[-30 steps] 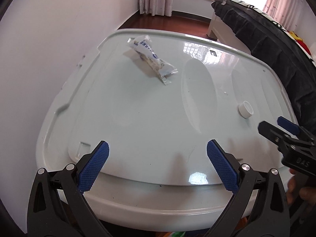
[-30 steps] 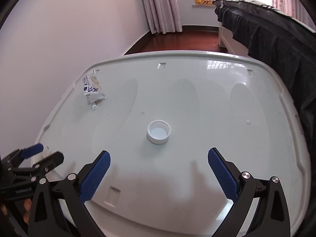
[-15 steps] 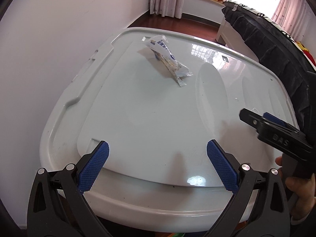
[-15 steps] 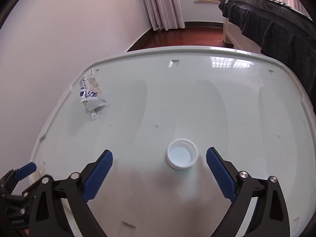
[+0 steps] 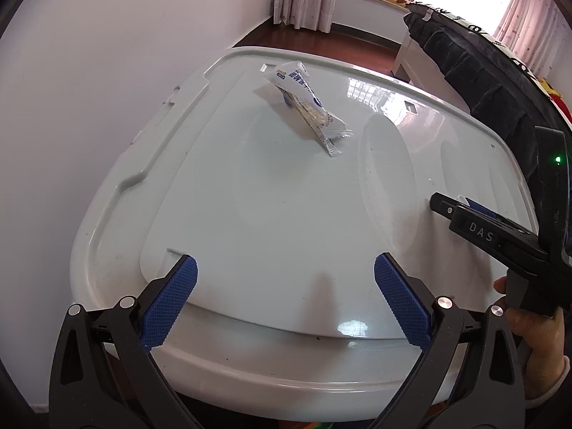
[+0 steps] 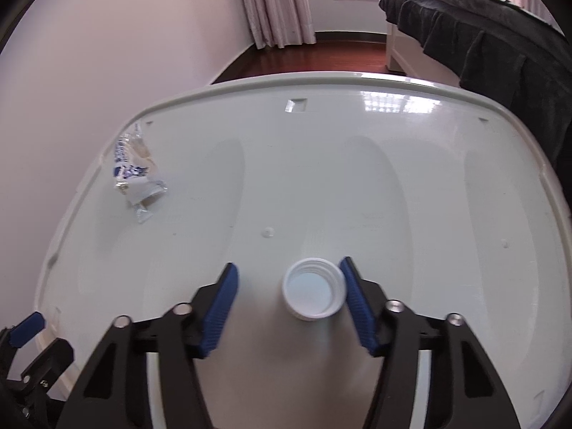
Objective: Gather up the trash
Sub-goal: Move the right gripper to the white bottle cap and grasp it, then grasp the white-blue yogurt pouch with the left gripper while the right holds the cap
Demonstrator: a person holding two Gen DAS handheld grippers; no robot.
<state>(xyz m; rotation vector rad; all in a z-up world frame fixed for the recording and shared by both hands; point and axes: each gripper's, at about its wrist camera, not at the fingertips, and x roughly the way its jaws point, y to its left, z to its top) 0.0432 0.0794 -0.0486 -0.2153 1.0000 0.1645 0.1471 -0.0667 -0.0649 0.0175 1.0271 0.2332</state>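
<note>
Between the right gripper's (image 6: 287,307) closing jaws sits the white bottle cap (image 6: 314,293), which lay well ahead a second ago; only one pad touches it. Left gripper (image 5: 284,300) hangs open. The wrapper (image 5: 307,107) waits farther across the tabletop (image 5: 250,214).

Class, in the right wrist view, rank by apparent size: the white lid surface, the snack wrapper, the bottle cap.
1. White lid surface, by far largest.
2 and 3. Bottle cap and snack wrapper look alike; the cap lies nearer the camera, so unranked.
</note>
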